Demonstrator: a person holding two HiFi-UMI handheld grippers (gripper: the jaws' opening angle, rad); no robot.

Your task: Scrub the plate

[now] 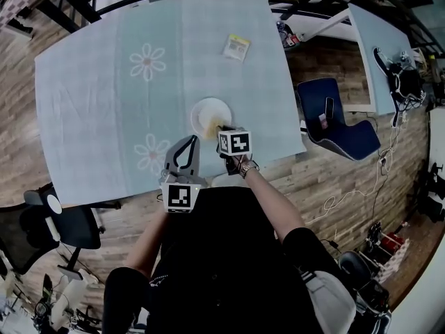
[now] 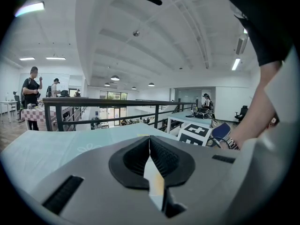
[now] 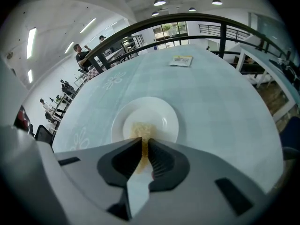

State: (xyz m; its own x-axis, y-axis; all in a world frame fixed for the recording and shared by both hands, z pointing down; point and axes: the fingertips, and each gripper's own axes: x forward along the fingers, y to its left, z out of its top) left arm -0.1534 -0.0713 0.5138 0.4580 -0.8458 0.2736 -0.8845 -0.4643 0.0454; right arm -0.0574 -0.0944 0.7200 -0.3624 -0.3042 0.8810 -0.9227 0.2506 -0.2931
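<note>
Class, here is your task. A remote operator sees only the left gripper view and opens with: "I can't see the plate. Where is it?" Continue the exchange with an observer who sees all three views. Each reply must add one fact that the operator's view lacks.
Observer: The white plate sits on the table near the person's edge, just ahead of the right gripper.
Operator: Is that gripper holding anything?
Observer: Yes, it is shut on a yellow-brown scrubber that reaches onto the plate's middle.
Operator: And where is my left gripper?
Observer: The left gripper is over the table's near edge, left of the plate and not touching it.
</note>
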